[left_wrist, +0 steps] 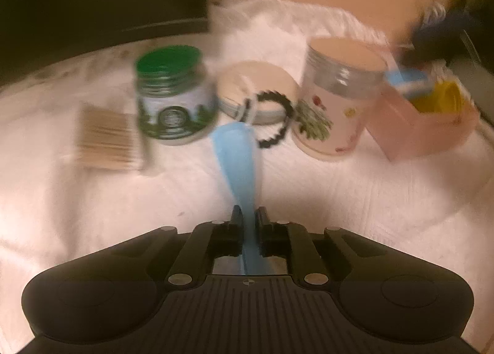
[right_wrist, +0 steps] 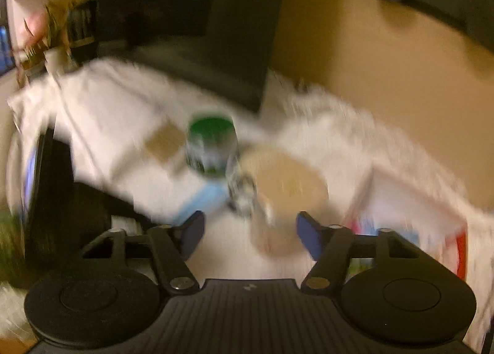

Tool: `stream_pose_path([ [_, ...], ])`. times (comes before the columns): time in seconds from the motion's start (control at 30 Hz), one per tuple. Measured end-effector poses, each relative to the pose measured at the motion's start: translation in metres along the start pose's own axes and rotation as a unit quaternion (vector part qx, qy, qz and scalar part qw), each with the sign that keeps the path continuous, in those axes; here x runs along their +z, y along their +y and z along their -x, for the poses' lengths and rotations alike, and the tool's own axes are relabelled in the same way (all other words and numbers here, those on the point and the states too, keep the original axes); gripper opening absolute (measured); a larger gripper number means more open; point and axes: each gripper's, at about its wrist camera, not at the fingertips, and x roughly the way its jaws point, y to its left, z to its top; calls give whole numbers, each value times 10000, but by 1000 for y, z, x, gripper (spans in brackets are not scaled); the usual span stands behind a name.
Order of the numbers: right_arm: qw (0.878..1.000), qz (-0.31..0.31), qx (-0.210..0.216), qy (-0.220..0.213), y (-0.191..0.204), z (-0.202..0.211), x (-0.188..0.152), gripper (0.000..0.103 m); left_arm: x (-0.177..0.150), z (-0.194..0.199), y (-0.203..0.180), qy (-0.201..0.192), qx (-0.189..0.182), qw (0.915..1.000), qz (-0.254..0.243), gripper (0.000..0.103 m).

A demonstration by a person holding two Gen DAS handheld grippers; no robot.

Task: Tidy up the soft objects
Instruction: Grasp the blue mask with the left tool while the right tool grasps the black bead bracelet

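left tool (left_wrist: 249, 215) clamped on a light blue soft strip (left_wrist: 237, 162); fingers pressed together w/ strip pinched between, its free end reaching fwd toward the black beaded band (left_wrist: 271, 119). right tool (right_wrist: 250, 230) stands apart, nothing gripped, the open cream jar (right_wrist: 287, 190) just ahead between its fingers

risks, judged: strip is held near one end only, so the long free end could sweep the black band or catch the low lidded tin (left_wrist: 256, 91) it leans on. both views blurred, so aim is uncertain. right tool close to the cream jar; a nudge may tip it

layout, left view: strip runs from tool out to just short of the tin. green-lid jar (left_wrist: 174, 94) left of it, stack of wooden sticks (left_wrist: 108, 137) further left. cream jar (left_wrist: 336, 97) to the right, pink box (left_wrist: 426, 119) beyond it. all on a white-covered table (left_wrist: 92, 215)
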Motion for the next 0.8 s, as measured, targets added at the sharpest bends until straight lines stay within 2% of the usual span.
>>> stream_pose_path([
  [0.07,9991,226,140,328,4,-17,37,56,0,15,13,-201,37,9995,247,10],
  [0.13,9947,473,256,875,12,-49,67,35,4,32,28,-436,68,9979,482,10],
  [0.2,9856,748,237,1497,23,-82,81,29,8,50,43,-676,182,9956,618,10],
  [0.37,9494,1682,-255,2640,53,-151,77,29,19,88,88,-1237,456,9851,1109,10],
  [0.43,9365,1936,-555,2870,60,-170,69,29,17,99,103,-1397,577,9798,1306,10],
  [0.53,9269,2026,-706,3081,63,-190,60,28,11,106,117,-1459,729,9746,1532,10],
  [0.57,9261,2040,-726,3090,65,-194,59,25,9,107,119,-1446,751,9740,1577,10],
  [0.6,9257,2034,-724,3105,66,-197,58,16,9,107,119,-1425,773,9737,1598,10],
  [0.63,9264,1998,-715,3110,66,-199,57,12,9,106,120,-1390,797,9740,1605,10],
  [0.7,9326,1884,-666,3007,66,-198,59,7,11,102,120,-1331,840,9748,1579,10],
  [0.8,9506,1508,-443,2678,56,-171,72,7,22,101,120,-1312,906,9760,1484,10],
])
